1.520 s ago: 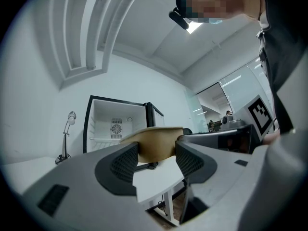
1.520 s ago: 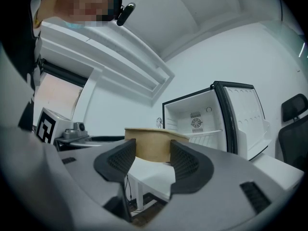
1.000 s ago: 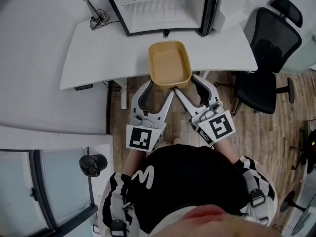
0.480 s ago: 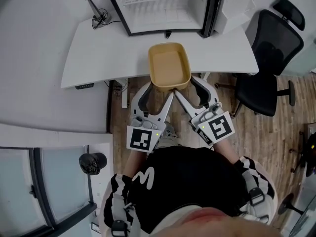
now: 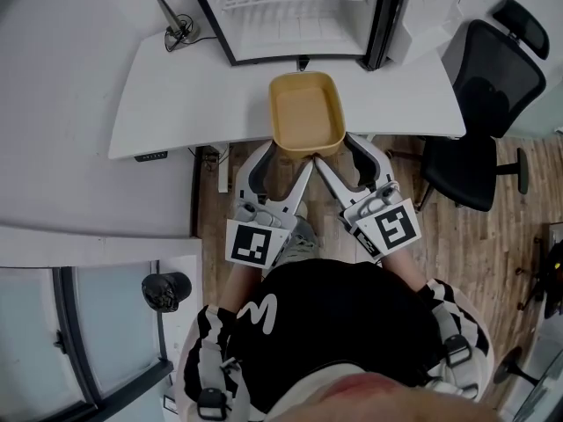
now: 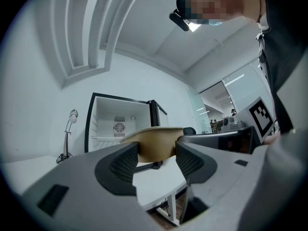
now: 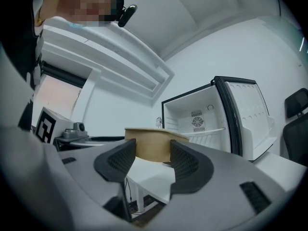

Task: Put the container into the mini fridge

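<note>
Head view: carry step, container (image 5: 305,112) pinched at its near end by left gripper (image 5: 290,154) and right gripper (image 5: 338,151).
Clamped between the jaws of each, seemingly lifted just over the desk (image 5: 176,95) front edge, right ahead of the fingertips. Open fridge (image 5: 290,11) further ahead across the desk, not yet reached. Next, probably: push forward level, both sides matched to avoid twisting, set down inside, then let go.
</note>
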`<state>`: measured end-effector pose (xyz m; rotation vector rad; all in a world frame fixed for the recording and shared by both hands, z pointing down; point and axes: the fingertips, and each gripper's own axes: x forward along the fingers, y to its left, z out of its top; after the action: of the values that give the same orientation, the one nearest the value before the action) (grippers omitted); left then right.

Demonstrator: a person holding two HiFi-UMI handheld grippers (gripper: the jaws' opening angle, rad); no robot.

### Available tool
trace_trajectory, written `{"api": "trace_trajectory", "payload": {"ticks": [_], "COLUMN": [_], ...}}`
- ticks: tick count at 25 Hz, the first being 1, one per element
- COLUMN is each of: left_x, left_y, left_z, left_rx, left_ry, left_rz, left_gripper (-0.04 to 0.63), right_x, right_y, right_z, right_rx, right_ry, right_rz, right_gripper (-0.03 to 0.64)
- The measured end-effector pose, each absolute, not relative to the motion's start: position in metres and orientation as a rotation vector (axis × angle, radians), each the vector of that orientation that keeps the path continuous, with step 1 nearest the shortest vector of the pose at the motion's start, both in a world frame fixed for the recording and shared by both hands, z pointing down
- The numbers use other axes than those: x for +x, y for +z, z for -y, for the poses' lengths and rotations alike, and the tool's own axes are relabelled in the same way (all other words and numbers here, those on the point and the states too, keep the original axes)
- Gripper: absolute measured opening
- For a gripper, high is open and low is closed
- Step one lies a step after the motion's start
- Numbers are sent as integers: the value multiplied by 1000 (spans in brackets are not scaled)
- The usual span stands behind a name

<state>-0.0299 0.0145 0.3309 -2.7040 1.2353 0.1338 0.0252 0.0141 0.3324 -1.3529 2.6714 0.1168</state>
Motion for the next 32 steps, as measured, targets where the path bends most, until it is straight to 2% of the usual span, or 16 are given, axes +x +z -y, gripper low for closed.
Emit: {"api": "trace_trajectory", "payload": {"ticks": [32], "left_x": [-23], "left_y": [323], "left_z": [89], "left_rx": [-2728], "left_ry": [137], "left_rz": [-1167], "left_gripper": [249], "right_x": [32], "right_y": [325], "right_z": [87], "right_rx": [-1410], "right_ry": [140], "right_rz": [-2642], "right_gripper": [233]}}
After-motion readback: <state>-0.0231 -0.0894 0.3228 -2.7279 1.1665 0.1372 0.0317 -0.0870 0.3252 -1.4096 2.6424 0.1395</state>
